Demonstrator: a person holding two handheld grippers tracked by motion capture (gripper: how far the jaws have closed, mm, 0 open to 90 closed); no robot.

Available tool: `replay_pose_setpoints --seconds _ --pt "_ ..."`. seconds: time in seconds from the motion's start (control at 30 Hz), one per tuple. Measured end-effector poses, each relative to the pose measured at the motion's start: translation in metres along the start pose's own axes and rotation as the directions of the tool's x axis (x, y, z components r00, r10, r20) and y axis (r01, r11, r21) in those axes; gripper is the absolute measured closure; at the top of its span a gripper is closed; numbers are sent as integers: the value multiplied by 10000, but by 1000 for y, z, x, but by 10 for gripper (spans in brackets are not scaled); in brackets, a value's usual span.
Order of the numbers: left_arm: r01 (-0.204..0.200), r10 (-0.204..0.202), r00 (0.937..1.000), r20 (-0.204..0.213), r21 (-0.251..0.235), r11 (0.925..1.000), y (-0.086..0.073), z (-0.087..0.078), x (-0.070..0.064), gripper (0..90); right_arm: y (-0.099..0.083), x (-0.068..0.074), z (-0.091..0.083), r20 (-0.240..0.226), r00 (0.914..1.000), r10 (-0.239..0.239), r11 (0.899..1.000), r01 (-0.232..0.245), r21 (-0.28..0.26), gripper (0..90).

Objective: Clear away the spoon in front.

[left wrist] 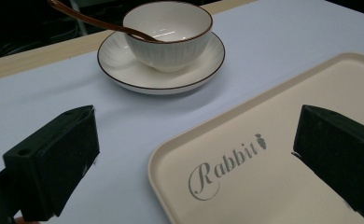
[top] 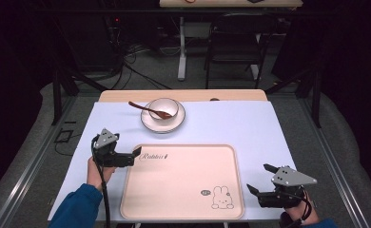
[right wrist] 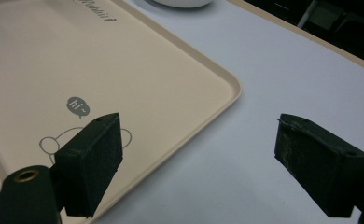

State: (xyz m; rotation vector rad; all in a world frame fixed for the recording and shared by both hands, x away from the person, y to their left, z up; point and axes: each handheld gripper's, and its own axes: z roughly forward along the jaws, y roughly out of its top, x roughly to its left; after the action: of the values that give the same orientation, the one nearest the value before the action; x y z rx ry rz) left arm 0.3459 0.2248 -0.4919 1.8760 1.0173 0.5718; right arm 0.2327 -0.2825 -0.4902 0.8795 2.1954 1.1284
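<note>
Left claw [top: 137,153]: held in the person's left hand [top: 98,172] at the tray's near-left side, its 2 jaws spread wide and holding nothing; in the left gripper view 1 jaw hangs over the pale cover of the counter and the other over the tray.
Right claw [top: 261,178]: held at the tray's right side near its front corner, 2 jaws wide apart and empty; in the right gripper view 1 jaw stands over the tray's rabbit drawing and the other over the bare cover.
Tray [top: 183,211]: beige, rectangular, flat on the counter [top: 250,123] between the 2 claws; its left edge lies just under the left claw's tips, its right edge just beside the right claw.
Tray print: the word "Rabbit" sits directly ahead of the left claw; a rabbit outline with a "hi~" bubble lies by the right claw.
Bowl [left wrist: 168,33]: white with a dark rim, upright on the saucer, ahead of the left claw and well apart from it.
Saucer [left wrist: 124,70]: white, dark-rimmed, on the counter beyond the tray's far edge.
Spoon [left wrist: 96,21]: brown, resting in the bowl, handle leaning out over the rim.
</note>
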Motion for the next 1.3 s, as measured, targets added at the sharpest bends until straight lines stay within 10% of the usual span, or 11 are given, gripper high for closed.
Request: replay_pose_setpoints --seconds 0.77,1.3 --pt "1440 -1473 9879 -488 -643 9875 15 27 23 0 2 -3 9 -204 9996 -171 9999 170 -14 143" --pt "1742 -1797 9813 -695 -779 9816 32 58 31 0 -4 -1 -3 69 10000 56 10000 -56 19 143"
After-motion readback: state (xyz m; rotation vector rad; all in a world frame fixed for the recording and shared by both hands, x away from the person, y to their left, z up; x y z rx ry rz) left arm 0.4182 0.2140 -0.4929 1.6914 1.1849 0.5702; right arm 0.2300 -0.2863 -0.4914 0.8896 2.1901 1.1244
